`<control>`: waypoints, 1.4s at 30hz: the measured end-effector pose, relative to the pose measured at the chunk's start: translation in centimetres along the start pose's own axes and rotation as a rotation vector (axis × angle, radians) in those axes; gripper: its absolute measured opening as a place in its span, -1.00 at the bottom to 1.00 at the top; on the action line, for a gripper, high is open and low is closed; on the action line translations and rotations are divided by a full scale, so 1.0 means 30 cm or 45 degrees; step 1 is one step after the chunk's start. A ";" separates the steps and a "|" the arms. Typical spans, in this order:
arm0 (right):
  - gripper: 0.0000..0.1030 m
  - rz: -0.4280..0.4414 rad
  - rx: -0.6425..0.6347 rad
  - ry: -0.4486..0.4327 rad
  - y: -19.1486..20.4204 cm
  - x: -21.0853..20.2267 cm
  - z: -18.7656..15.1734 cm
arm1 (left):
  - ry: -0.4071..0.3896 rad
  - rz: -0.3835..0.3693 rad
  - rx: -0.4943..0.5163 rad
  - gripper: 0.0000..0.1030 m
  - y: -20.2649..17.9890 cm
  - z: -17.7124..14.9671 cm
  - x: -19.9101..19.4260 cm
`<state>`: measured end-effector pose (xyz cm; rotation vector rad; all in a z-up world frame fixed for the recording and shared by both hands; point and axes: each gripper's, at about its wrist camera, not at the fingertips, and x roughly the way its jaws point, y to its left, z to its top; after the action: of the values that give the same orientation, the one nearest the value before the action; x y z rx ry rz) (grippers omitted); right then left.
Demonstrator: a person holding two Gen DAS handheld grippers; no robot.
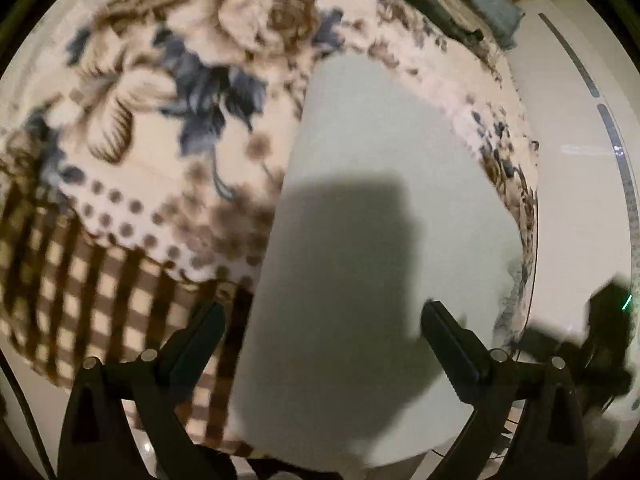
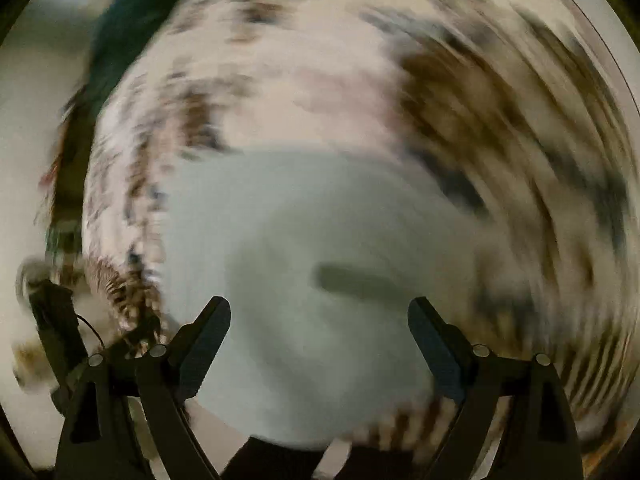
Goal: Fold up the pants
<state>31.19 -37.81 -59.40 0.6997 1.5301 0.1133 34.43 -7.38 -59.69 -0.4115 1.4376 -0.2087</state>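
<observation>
Pale grey-green pants (image 1: 360, 240) lie flat on a floral and checked blanket (image 1: 160, 100), near its edge beside a pale floor. The left tongs (image 1: 324, 344) are spread wide above the pants, pinching nothing, and cast a dark shadow on the cloth. In the heavily blurred right view, the right tongs (image 2: 320, 340) also stand spread and empty over the pants (image 2: 300, 260).
</observation>
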 end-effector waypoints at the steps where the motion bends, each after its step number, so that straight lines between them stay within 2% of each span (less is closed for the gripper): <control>1: 0.80 0.029 0.063 0.030 -0.043 0.036 -0.038 | 0.007 -0.001 -0.003 1.00 0.003 -0.002 0.009; 2: 0.80 0.027 0.088 0.050 -0.068 0.069 -0.069 | 0.014 -0.002 -0.005 1.00 0.011 -0.001 0.025; 3: 0.78 -0.023 0.091 0.055 -0.091 0.107 -0.095 | 0.021 0.001 0.005 1.00 0.021 -0.001 0.047; 4: 0.75 -0.118 0.087 0.047 -0.112 0.139 -0.114 | 0.044 -0.001 0.016 1.00 0.026 -0.008 0.067; 5: 0.76 -0.198 0.171 0.056 -0.180 0.196 -0.143 | 0.087 -0.019 0.023 1.00 0.032 -0.015 0.094; 7: 0.81 -0.038 0.406 0.112 -0.289 0.261 -0.172 | 0.108 -0.057 0.000 1.00 0.044 -0.018 0.091; 8: 0.84 0.016 0.432 0.102 -0.301 0.258 -0.173 | 0.109 -0.054 0.002 1.00 0.042 -0.004 0.076; 12: 0.83 0.362 0.377 -0.005 -0.299 0.177 -0.174 | 0.045 -0.111 0.045 1.00 0.024 0.059 -0.013; 14: 0.83 0.505 0.356 -0.008 -0.299 0.187 -0.176 | 0.042 -0.166 0.047 1.00 0.031 0.088 -0.003; 15: 0.83 0.614 0.351 0.020 -0.293 0.231 -0.168 | 0.081 -0.221 0.042 1.00 0.042 0.109 0.039; 17: 0.85 0.736 0.357 0.085 -0.277 0.335 -0.151 | 0.160 -0.320 -0.024 1.00 0.085 0.139 0.131; 19: 0.90 0.771 0.349 0.085 -0.265 0.403 -0.126 | 0.236 -0.483 -0.105 1.00 0.117 0.154 0.201; 21: 0.93 0.832 0.356 0.075 -0.255 0.421 -0.102 | 0.287 -0.569 -0.120 1.00 0.127 0.162 0.245; 23: 0.93 0.851 0.347 0.070 -0.241 0.414 -0.082 | 0.277 -0.616 -0.108 0.99 0.121 0.170 0.254; 25: 0.93 0.828 0.330 0.067 -0.228 0.417 -0.077 | 0.259 -0.621 -0.077 0.95 0.108 0.167 0.244; 28: 0.92 0.821 0.333 0.054 -0.226 0.420 -0.080 | 0.223 -0.652 -0.083 0.72 0.107 0.162 0.220; 30: 0.78 0.799 0.334 0.032 -0.220 0.400 -0.086 | 0.206 -0.690 -0.087 0.58 0.109 0.157 0.185; 32: 0.45 0.797 0.336 -0.017 -0.203 0.367 -0.110 | 0.203 -0.706 -0.071 0.55 0.110 0.154 0.169; 35: 0.27 0.797 0.339 -0.083 -0.181 0.305 -0.136 | 0.198 -0.730 -0.021 0.54 0.079 0.168 0.127; 42: 0.22 0.796 0.323 -0.229 -0.057 0.155 -0.183 | 0.182 -0.801 0.103 0.54 0.012 0.244 -0.003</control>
<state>25.83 -35.05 -63.66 1.3411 1.1200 0.3192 41.59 -5.93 -59.18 -0.7878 1.3962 -0.8129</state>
